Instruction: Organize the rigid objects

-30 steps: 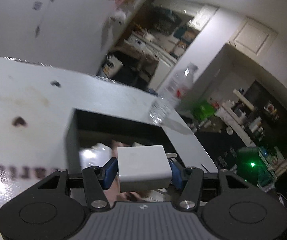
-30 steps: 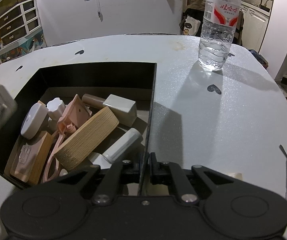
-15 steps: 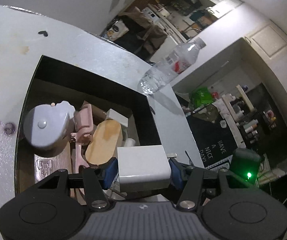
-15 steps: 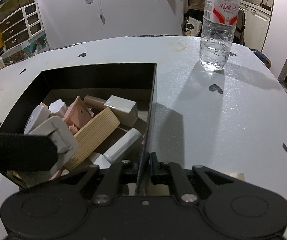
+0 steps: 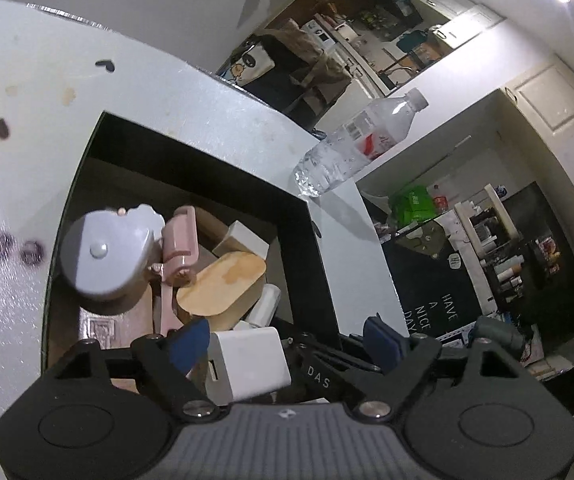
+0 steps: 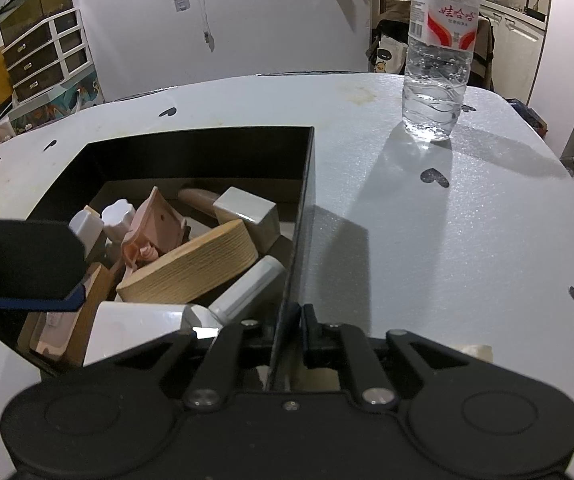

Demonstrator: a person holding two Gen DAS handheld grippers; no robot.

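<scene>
As my left gripper [image 5: 287, 340] spread its jaws above the black box [image 5: 303, 248], the white charger [image 5: 247, 360] sat loose between them, while my right gripper [image 6: 301, 320] pinched the box's wall.

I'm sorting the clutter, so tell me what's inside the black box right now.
The black box holds a wooden oval block, a pink plastic piece, white blocks and a white charger between the open left gripper jaws. Whatever lies beneath the pile is covered.

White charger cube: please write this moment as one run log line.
white charger cube: released over black box | left gripper: just opened | right gripper: shut on box wall
</scene>
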